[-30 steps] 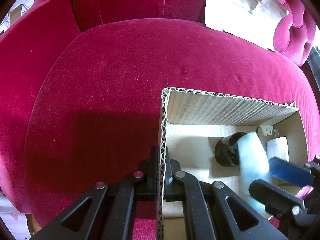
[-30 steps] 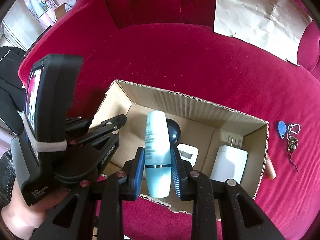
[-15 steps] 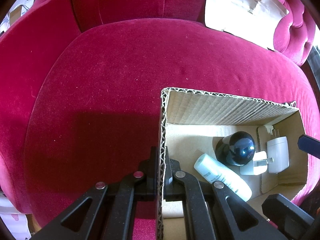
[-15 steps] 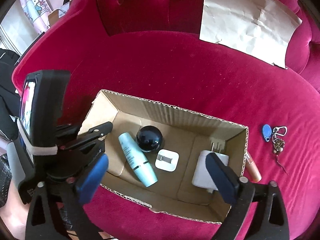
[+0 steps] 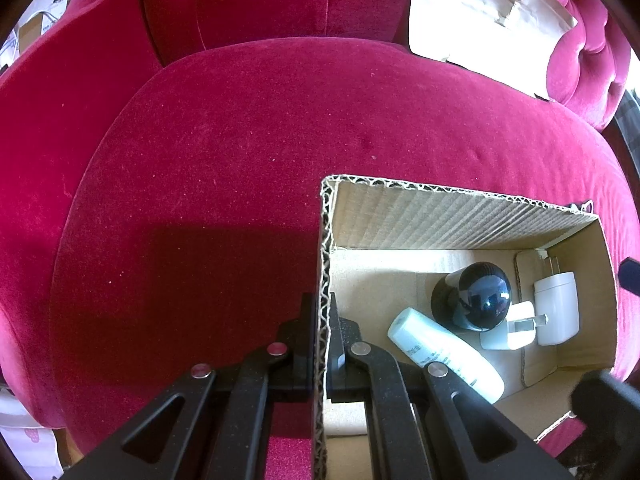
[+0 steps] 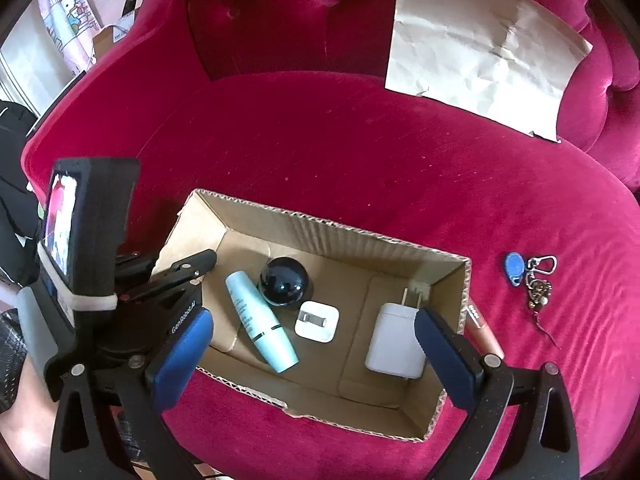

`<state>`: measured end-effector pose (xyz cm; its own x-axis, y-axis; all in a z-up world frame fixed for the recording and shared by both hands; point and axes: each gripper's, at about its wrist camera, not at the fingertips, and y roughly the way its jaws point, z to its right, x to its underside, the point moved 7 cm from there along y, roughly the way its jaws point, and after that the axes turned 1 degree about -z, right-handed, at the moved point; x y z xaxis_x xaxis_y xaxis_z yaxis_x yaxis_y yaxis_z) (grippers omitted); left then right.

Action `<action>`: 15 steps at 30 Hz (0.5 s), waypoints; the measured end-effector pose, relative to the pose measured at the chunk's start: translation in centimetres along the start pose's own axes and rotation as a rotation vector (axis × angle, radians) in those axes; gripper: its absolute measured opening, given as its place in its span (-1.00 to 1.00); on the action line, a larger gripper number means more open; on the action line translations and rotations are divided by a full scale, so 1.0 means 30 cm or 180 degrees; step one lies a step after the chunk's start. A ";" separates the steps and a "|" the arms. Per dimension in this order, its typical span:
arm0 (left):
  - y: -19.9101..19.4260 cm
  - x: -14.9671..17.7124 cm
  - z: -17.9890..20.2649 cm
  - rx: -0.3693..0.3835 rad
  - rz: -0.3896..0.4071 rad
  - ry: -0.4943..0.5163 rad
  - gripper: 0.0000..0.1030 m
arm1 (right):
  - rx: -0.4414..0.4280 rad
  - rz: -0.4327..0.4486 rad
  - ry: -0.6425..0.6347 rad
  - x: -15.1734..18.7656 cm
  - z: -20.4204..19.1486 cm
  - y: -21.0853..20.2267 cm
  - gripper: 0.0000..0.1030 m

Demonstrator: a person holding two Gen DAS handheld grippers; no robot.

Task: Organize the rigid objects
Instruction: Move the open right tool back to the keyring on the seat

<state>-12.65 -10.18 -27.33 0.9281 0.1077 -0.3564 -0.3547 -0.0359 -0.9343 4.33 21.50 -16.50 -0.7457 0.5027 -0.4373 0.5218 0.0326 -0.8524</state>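
An open cardboard box (image 6: 340,236) sits on the red velvet seat. Inside lie a light blue bottle (image 6: 260,316), a dark round-capped jar (image 6: 284,280), a small white adapter (image 6: 317,320) and a white charger (image 6: 394,340). My right gripper (image 6: 316,344) hovers above the box's near side, open wide, nothing between its blue pads (image 6: 444,352). My left gripper (image 5: 322,320) is shut on the left wall of the box (image 5: 440,216). From the left wrist the bottle (image 5: 444,354) lies just right of that gripper.
A blue key fob (image 6: 514,268) with a keyring (image 6: 538,284) lies on the seat to the right of the box. A peach tube (image 6: 482,328) rests against the box's right wall. A crumpled paper sheet (image 6: 480,44) leans on the backrest.
My right gripper opened and let go of the light blue bottle, which now lies in the box beside the dark jar. The gripper drew back above the box. The left gripper kept its hold.
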 end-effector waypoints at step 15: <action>-0.012 0.006 -0.006 -0.0013 -0.0001 0.0011 -0.94 | 0.0123 0.0140 0.0088 -0.024 0.137 -0.109 0.99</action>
<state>-12.33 -10.34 -27.04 0.9286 0.1044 -0.3561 -0.3539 -0.0400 -0.9344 1.45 17.49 -14.58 -0.7104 0.5267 -0.4668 0.5370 -0.0231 -0.8433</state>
